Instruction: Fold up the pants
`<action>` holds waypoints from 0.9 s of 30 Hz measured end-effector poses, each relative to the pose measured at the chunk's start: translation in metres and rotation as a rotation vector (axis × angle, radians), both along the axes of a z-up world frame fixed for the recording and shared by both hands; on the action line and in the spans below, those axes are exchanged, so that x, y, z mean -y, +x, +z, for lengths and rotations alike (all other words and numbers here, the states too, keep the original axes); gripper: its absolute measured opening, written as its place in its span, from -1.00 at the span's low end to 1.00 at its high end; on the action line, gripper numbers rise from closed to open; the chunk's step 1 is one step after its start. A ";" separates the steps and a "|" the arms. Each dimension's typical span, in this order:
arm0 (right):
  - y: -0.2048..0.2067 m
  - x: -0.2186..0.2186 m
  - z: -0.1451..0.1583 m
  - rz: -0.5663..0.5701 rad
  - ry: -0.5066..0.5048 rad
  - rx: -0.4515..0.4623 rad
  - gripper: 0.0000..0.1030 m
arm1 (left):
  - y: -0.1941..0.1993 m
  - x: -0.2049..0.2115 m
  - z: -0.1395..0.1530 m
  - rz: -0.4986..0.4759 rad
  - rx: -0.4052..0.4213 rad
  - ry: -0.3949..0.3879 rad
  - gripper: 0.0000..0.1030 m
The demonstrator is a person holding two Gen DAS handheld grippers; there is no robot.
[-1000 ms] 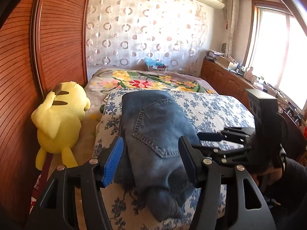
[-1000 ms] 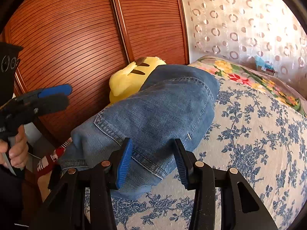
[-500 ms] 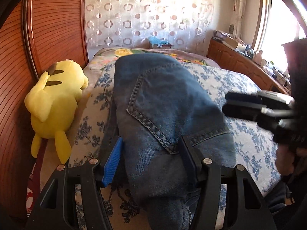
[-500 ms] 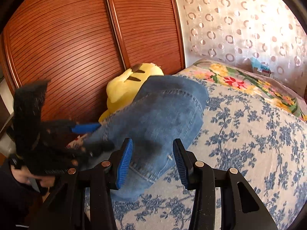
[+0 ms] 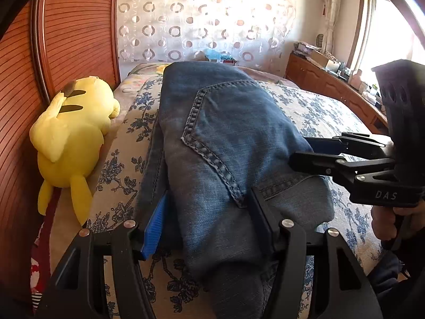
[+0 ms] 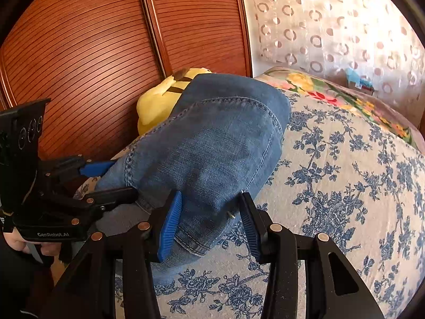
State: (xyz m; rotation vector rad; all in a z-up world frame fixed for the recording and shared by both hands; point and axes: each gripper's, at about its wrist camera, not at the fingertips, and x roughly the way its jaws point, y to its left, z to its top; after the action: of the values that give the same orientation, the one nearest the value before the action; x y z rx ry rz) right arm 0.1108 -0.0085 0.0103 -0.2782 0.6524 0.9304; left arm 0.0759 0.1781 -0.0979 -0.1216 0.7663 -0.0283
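Folded blue jeans [image 5: 225, 159] lie on a bed [image 5: 318, 111] with a blue-flowered cover, a back pocket facing up. The left gripper [image 5: 209, 220] straddles the near end of the jeans, the denim bulging up between its two fingers; whether the pads press it cannot be told. From the right edge the right gripper [image 5: 305, 151] reaches in, its fingers at the side of the jeans, with a hand [image 5: 390, 220] on its handle. A yellow plush toy [image 5: 71, 138] lies beside the bed against a wooden slatted wardrobe [image 5: 79, 32]. A patterned curtain [image 5: 199, 18] hangs behind.
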 end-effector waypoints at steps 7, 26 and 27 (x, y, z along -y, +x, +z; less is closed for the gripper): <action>0.003 0.004 -0.007 -0.004 0.024 -0.019 -0.12 | -0.001 0.000 0.004 -0.001 -0.007 -0.006 0.19; 0.059 -0.019 0.031 0.063 -0.028 0.008 0.14 | 0.009 -0.040 0.012 0.099 -0.011 -0.069 0.52; 0.066 -0.024 0.030 0.066 -0.034 0.007 0.16 | 0.010 -0.041 0.011 0.102 -0.013 -0.081 0.52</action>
State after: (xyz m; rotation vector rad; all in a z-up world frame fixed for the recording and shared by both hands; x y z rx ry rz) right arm 0.1770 0.0155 0.0407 -0.3343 0.6566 0.9817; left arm 0.0859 0.2194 -0.0873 -0.2374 0.7709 0.0385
